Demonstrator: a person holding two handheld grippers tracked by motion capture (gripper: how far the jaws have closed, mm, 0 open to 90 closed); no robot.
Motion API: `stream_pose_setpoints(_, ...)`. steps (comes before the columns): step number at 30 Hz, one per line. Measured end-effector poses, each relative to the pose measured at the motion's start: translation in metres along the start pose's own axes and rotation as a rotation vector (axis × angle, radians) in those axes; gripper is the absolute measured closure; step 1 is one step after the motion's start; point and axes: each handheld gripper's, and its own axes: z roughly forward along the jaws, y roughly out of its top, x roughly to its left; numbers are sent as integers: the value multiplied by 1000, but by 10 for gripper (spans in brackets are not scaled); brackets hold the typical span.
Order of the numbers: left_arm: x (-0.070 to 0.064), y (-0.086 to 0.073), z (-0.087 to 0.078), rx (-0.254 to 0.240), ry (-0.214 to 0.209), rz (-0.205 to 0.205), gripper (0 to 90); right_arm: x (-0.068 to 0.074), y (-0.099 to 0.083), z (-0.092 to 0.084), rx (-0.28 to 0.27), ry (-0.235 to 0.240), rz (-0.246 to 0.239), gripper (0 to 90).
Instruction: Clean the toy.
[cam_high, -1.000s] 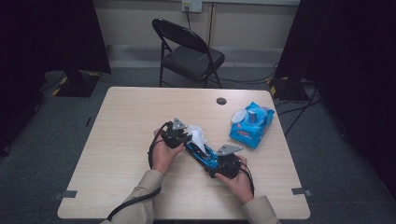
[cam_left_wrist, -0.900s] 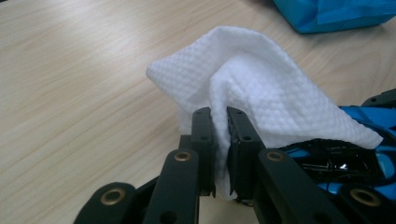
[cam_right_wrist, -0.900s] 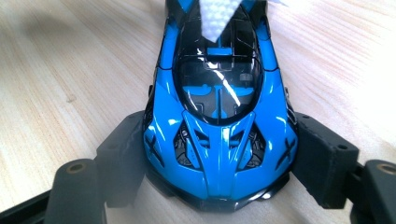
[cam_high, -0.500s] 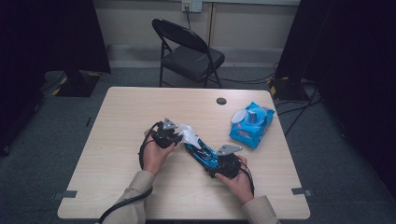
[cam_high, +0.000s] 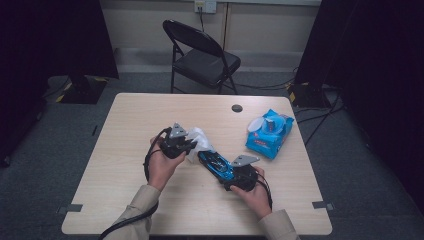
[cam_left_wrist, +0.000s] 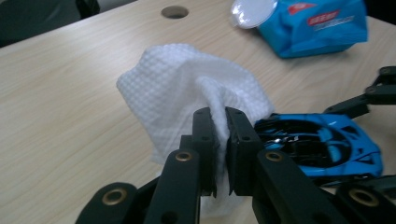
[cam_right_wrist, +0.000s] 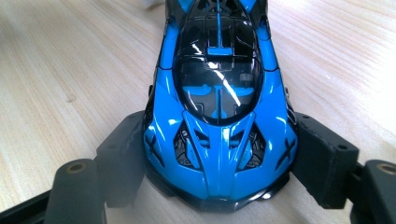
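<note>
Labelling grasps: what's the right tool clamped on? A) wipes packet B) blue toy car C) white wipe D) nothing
B: in the right gripper view the right tool has one jaw pressed on each side of the blue toy car; the left tool pinches the white wipe.

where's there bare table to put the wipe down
Free: the whole left side of the table, from the left hand out to the edge, and the far strip between the chair side edge and the wipe. Crowded: the middle, with both tools and the toy car, and the far right by the wipes pack.
</note>
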Motion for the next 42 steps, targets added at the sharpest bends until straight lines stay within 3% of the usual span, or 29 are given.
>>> stream_pose_setpoints(6,-24,13,3,-23,-79,34,833,0,0,0,0,0,0,259)
stream_pose_setpoints(12,-47,20,16,-8,-138,67,836,0,0,0,0,0,-1,258)
stream_pose_setpoints(23,-73,12,48,55,-227,70,852,0,0,0,-1,-1,-1,259)
stream_pose_setpoints(31,-88,3,60,104,-298,56,868,0,0,0,0,0,0,259)
stream_pose_setpoints(35,-88,1,62,112,-281,76,869,0,0,0,0,0,-1,259)
stream_pose_setpoints(37,-84,1,61,102,-274,66,867,0,0,0,0,0,-1,259)
stream_pose_setpoints(42,-74,-1,58,98,-224,82,832,0,0,0,0,0,-2,259)
